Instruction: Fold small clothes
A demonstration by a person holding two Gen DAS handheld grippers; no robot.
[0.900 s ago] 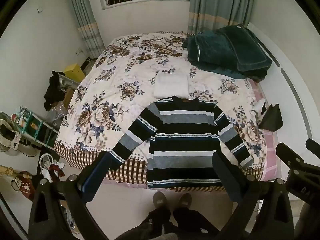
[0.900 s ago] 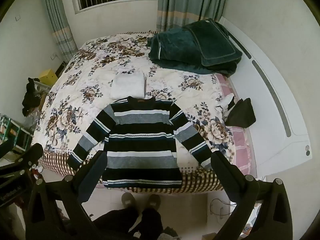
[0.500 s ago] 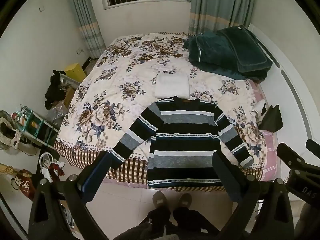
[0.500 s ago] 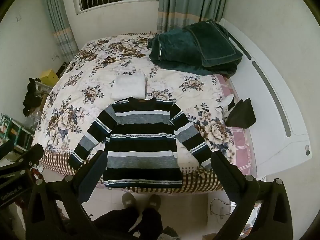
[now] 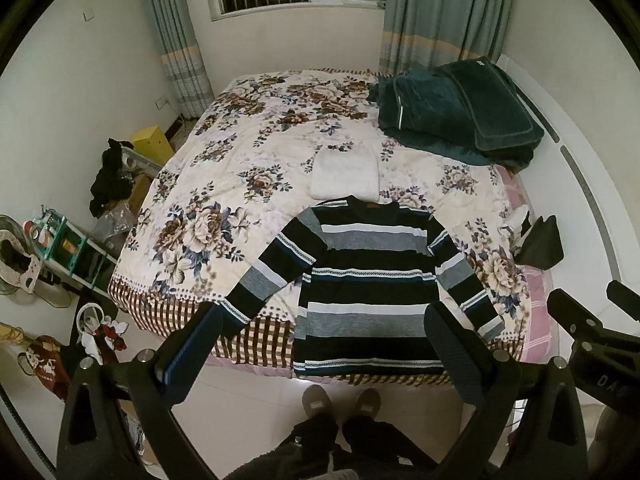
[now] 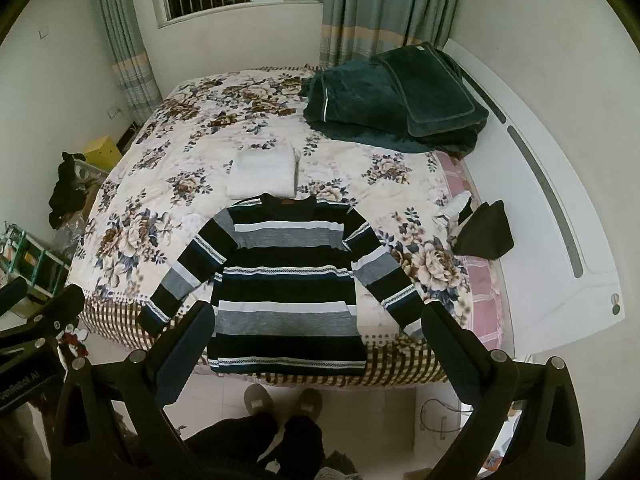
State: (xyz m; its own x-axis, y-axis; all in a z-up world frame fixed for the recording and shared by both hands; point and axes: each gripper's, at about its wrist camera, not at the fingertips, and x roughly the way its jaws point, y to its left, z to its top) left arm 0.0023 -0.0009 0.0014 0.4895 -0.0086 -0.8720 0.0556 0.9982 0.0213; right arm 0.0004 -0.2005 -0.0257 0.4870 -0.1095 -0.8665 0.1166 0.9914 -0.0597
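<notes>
A black, grey and white striped sweater [image 5: 366,280] lies flat on the floral bed [image 5: 224,200], sleeves spread, hem at the near edge. It also shows in the right wrist view [image 6: 286,286]. A folded white garment [image 5: 346,174] lies just beyond its collar, also seen in the right wrist view [image 6: 262,174]. My left gripper [image 5: 322,330] is open and empty, held high above the floor in front of the hem. My right gripper [image 6: 316,330] is open and empty at the same height.
A dark green blanket pile [image 5: 456,108] sits at the bed's far right. A black bag [image 5: 540,242] lies at the right edge by the white headboard [image 6: 560,200]. Clutter and a shelf [image 5: 60,244] stand left of the bed. The person's slippers [image 5: 340,400] are on the floor.
Both grippers drifted slightly; the view shifted a little. The sweater and other things have not moved.
</notes>
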